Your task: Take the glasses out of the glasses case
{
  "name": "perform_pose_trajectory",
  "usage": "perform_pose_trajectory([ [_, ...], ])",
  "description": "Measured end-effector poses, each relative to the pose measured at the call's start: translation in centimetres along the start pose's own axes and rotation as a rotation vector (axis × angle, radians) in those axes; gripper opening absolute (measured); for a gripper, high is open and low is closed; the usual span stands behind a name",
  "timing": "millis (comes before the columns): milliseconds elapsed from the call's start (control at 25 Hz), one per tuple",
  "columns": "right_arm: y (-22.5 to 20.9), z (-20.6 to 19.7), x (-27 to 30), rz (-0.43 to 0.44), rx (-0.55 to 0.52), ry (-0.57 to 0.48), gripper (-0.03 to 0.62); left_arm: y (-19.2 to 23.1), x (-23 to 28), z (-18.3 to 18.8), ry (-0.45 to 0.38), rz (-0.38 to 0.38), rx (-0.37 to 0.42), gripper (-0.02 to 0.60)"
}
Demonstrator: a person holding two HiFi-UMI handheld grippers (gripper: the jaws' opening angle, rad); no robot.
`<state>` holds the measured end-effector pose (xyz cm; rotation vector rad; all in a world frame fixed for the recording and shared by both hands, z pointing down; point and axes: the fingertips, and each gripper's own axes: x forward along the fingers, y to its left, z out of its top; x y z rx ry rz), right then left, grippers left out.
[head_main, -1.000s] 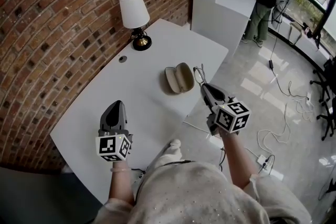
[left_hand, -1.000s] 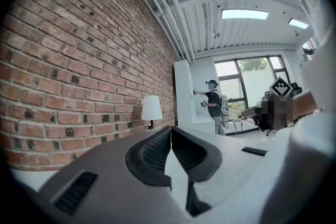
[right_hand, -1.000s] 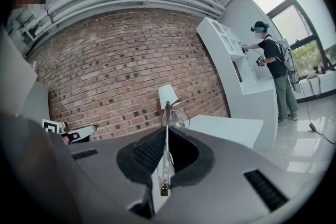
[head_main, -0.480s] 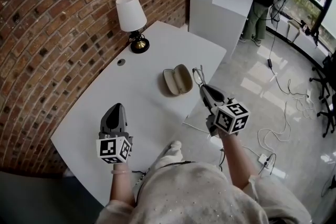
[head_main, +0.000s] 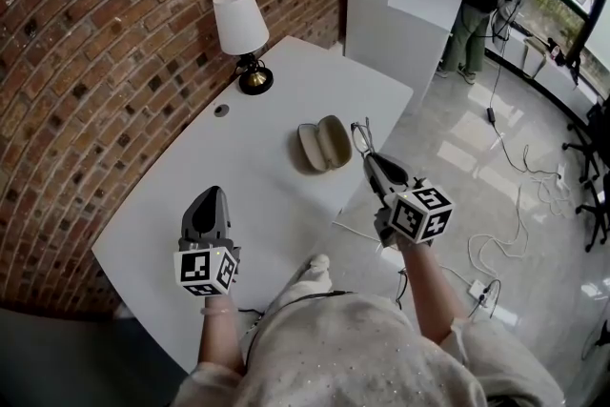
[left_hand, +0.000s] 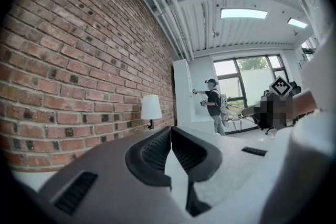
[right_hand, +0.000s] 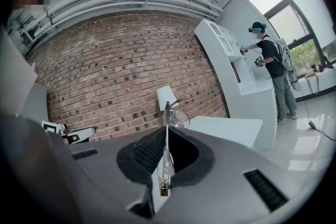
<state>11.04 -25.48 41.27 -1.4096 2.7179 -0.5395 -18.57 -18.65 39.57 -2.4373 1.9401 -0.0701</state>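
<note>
Gripped by only one slim temple in the right claw (right_hand: 167, 150) (left claw (left_hand: 170, 145) pressed closed, empty), the thin wire-framed glasses (right_hand: 175, 119) may swivel loose and drop near the open beige clamshell case (head_main: 324, 144) just ahead.

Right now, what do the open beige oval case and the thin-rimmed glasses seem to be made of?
The open beige oval case: probably matte leatherette or plastic; it shows no glare. The thin-rimmed glasses: likely a metal wire frame, slim and glinting, with clear lenses.

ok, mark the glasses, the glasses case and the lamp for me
glasses (right_hand: 166, 149): right gripper view, temple arm.
glasses case (head_main: 313, 148): head view, left half shell.
lamp (head_main: 240, 19): head view, shade.
</note>
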Motion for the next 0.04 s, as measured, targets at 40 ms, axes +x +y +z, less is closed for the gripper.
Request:
perform_pose_trajectory([
  [40, 0.00, -0.02, 0.00, 0.000, 0.001, 0.000, 0.018, 0.02, -0.03, -0.01, 0.000, 0.000, 0.000, 0.006],
])
